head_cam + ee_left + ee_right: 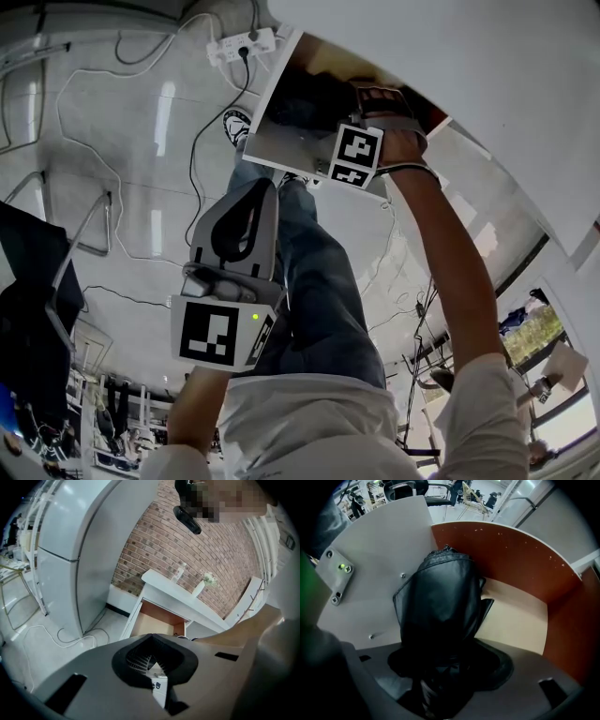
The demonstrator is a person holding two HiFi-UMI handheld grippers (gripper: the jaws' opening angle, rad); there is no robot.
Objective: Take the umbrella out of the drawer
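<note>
Fingers [525, 684] of the right gripper [440, 672] stand wide apart, clamping nothing, inside the open white drawer with brown inner walls [511, 550]. They straddle the black folded fabric umbrella [440, 602], whose length runs straight ahead. The left gripper [263, 191], closed and empty, is well apart.

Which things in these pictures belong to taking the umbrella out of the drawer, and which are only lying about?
For the job: black folded umbrella; open drawer.
Lying about: power strip; refrigerator; vase.
</note>
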